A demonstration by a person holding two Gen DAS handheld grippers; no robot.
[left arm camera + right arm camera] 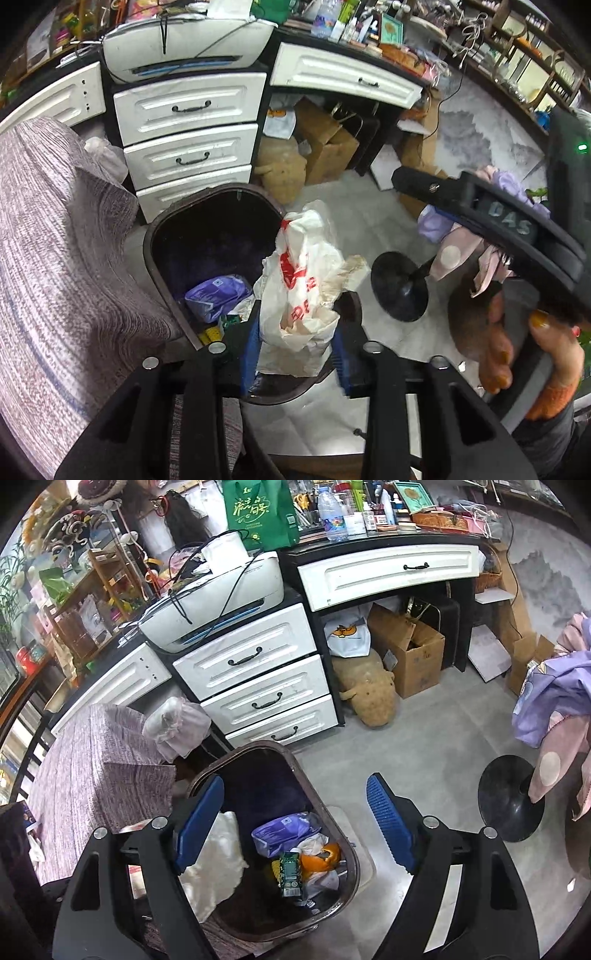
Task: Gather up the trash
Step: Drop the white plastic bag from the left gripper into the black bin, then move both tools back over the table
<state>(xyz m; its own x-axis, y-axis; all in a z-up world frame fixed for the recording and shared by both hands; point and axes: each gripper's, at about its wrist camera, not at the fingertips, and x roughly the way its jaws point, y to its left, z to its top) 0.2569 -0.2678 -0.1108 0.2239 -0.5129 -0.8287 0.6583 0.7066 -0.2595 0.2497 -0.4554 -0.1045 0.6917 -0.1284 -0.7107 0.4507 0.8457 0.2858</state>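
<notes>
Clamped between the blue pads of the left gripper is a crumpled white plastic bag with red print, held up just over the near rim of the dark brown trash bin that stands on the floor in front of the white drawer unit. From where I stand, the bag hangs partly over the bin's mouth and partly over the pale floor tiles beside it, so it looks like the drop-in step is in hand but not quite lined up. The right gripper hovers above the same trash bin with its jaws spread wide and nothing between them; one blue pad sits over the bin's left wall, the other over the floor to its right. Inside the bin I can see a purple packet, a piece of orange peel, a small green carton and something white and soft against the left side. A purple-grey covered seat or bed edge presses close on the bin's left, and a black round stand base sits on the floor to the right. My guess is that the next move calls for shifting the bag a little further over the opening, then letting the left jaws part so it falls in rather than catching on the rim.
</notes>
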